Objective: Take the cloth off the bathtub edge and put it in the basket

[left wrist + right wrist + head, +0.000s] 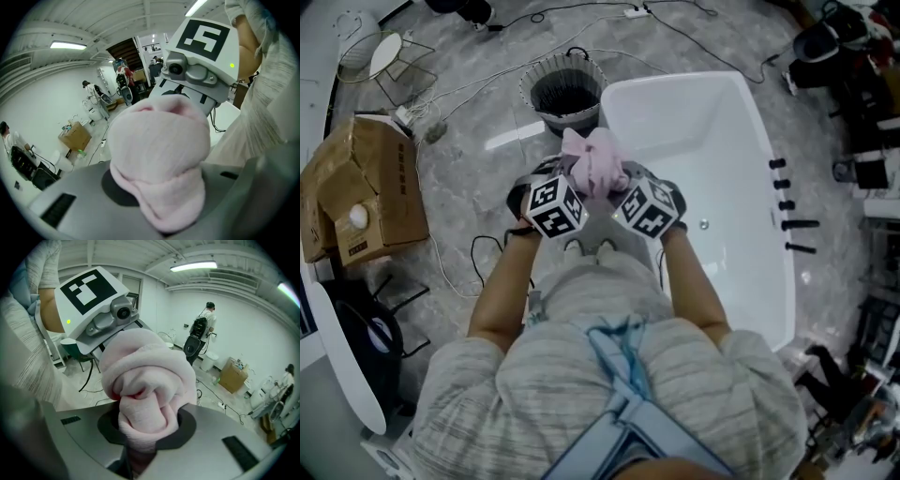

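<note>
Holding a bundled pink cloth (595, 161) between them, the left gripper (575, 183) and the right gripper (622, 183) are meeting near the middle of the head view, with their marker cubes sitting side by side ahead of the person's chest. In the left gripper view, that gripper's jaws are closing to a narrow gap on a rounded fold of the cloth, which is bulging up and over them and is hiding the tips. In the right gripper view, the jaws are likewise pinching in tight on a twisted knot of the same cloth, with the fabric squeezing out above them. Both grippers are therefore gripping the one bundle and carrying it in the air.

From the cloth, the round dark basket (567, 117) is standing near at 11 o'clock on the grey floor, and it is looking empty inside. The white bathtub (694, 150) is stretching away from 1 o'clock to 5 o'clock, its near corner lying just beside the bundle. A cardboard box (366, 187) is sitting well apart at 9 o'clock, and cables (455, 258) are trailing across the floor.
</note>
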A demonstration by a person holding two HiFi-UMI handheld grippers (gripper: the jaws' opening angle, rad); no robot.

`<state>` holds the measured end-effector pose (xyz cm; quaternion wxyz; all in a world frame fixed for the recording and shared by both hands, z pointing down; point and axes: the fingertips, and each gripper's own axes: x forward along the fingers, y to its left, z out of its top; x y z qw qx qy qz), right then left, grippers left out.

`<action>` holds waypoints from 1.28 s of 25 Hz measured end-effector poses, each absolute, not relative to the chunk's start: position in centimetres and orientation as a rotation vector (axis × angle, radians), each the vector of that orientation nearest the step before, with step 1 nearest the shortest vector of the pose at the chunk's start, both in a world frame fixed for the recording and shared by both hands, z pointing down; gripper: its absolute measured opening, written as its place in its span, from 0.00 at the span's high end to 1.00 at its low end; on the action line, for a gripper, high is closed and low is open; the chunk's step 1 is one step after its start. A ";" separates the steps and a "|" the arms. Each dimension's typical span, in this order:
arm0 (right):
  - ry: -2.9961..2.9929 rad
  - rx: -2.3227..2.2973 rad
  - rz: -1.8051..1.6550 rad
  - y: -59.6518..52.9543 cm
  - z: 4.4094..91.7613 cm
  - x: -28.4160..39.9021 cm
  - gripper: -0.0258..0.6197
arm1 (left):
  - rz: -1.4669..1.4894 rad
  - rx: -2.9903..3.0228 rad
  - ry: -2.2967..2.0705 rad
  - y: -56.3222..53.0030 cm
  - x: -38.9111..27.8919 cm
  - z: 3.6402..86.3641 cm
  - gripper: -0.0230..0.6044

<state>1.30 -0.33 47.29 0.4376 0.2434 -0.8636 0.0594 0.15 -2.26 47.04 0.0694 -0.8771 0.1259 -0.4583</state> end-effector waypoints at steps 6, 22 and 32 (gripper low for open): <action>-2.160 0.542 0.096 -1.1 46.7 -0.6 0.81 | -1.388 -2.651 0.458 -2.9 -1.9 46.4 0.77; -2.170 0.513 0.054 -1.2 46.9 -0.5 0.81 | -1.387 -2.644 0.502 -3.0 -1.8 46.7 0.77; -2.144 0.521 0.066 -7.4 48.2 -2.1 0.81 | -1.365 -2.672 0.461 -9.2 -3.3 48.0 0.77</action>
